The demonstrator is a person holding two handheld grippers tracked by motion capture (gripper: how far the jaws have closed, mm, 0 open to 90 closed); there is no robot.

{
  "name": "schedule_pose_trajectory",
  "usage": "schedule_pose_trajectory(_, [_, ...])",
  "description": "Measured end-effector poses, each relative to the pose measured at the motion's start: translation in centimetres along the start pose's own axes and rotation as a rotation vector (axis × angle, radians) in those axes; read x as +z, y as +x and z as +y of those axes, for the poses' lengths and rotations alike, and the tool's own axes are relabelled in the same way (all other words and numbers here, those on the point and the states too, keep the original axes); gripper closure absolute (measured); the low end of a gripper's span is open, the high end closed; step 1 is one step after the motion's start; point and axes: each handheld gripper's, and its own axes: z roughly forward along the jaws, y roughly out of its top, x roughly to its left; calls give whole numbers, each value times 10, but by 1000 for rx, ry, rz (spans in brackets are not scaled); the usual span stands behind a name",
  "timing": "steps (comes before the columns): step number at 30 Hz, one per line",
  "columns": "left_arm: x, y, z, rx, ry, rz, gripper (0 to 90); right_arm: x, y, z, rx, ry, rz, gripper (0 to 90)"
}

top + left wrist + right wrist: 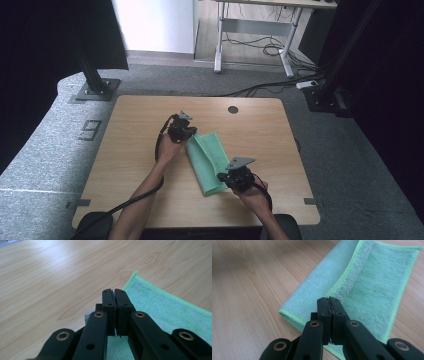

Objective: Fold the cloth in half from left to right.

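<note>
The green towel (pixel 207 161) is lying near the middle of the wooden bench (pixel 130 150), folded lengthwise into a long strip that is running at a slant from the far left toward the near right. We are looking down from the high view and seeing the left claw (pixel 186 136) sitting at the far end of the strip, while the right claw (pixel 226 178) is resting at the near end, so the cloth is stretching between the two. In the left gripper view the left claw (pixel 114 293) is showing its jaws pressed together over the edge of the cloth (pixel 160 305), but we cannot tell whether any fabric is caught between them. In the right gripper view the right claw (pixel 328 300) is likewise pressed together, hanging just over the towel (pixel 372 287) where the upper layer is folding back along a bright green hem; again we cannot tell whether it is pinching the cloth. Each claw's cable is trailing back along the person's forearm toward the near edge of the bench.
</note>
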Motion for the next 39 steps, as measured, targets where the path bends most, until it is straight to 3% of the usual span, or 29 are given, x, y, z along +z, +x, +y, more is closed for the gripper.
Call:
schedule_pose_trajectory(10, [20, -15, 14, 46, 38, 0, 869, -9, -13, -11, 37, 12, -27, 874])
schedule_pose_trajectory(22, [45, -22, 16, 42, 60, -6, 853, -7, -25, -22, 67, 53, -52, 872])
schedule_pose_trajectory(24, [46, -23, 17, 31, 47, -3, 794, -7, -27, -23, 74, 51, -56, 869])
schedule_pose_trajectory(27, [45, -25, 17, 1, 7, 1, 572, -9, -30, -25, 82, 60, -70, 833])
schedule_pose_trajectory(30, [41, -29, 19, 19, 3, 23, 409, -14, -34, -28, 93, 59, -100, 766])
schedule_pose_trajectory(34, [35, -33, 21, 37, -3, 25, 307, -21, -38, -26, 100, 34, -132, 689])
schedule_pose_trajectory(39, [24, -36, 18, 70, 1, 14, 266, -20, -43, -22, 96, 19, -149, 584])
